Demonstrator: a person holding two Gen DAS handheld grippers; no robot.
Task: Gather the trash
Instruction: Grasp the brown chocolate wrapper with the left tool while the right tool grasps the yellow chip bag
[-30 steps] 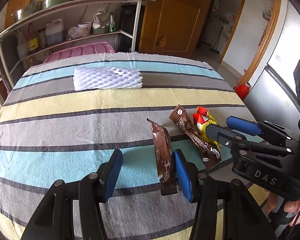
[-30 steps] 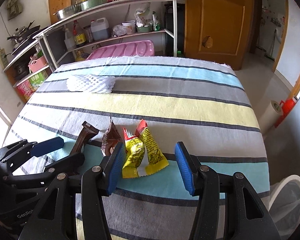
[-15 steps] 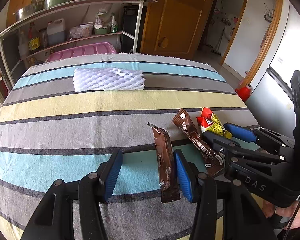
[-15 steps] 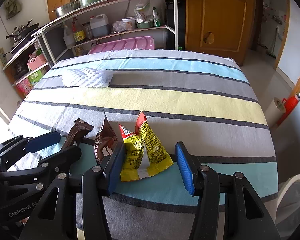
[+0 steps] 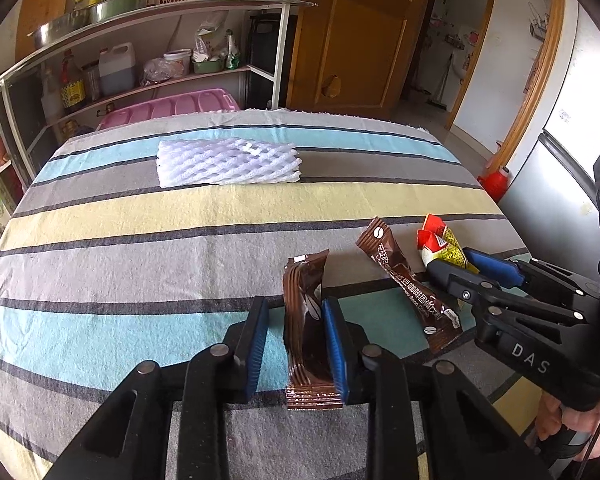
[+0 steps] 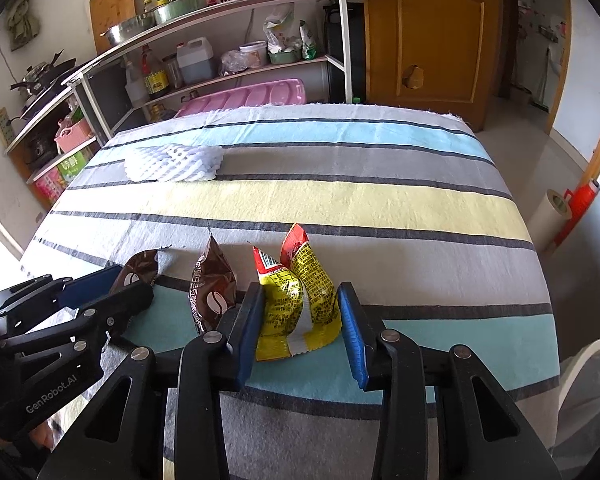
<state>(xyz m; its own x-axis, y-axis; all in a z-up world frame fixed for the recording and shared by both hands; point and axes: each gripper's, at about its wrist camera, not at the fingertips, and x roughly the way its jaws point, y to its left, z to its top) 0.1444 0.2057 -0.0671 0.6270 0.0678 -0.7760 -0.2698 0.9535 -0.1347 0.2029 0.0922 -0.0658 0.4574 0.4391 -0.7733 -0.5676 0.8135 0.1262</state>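
Observation:
On the striped tablecloth [image 5: 140,240] lie a brown wrapper [image 5: 306,320], a second brown coffee wrapper [image 5: 408,280], a yellow-red snack wrapper [image 6: 296,300] and a white foam net [image 5: 228,162]. My left gripper [image 5: 296,332] is part closed; the first brown wrapper stands between its fingers against the right pad, with a gap to the left pad. My right gripper [image 6: 302,320] is open and straddles the yellow wrapper, which also shows in the left wrist view [image 5: 440,246]. The second brown wrapper [image 6: 212,292] lies just left of the right gripper.
A white round bin [image 6: 588,392] stands below the table's right edge. A metal shelf rack [image 5: 140,60] with bottles and a pink lid [image 5: 168,106] stands behind the table. A wooden door [image 6: 432,32] is at the back right.
My left gripper's fingers have narrowed around the first brown wrapper, which now stands on edge between them. My right gripper has moved forward over the yellow wrapper and narrowed slightly.

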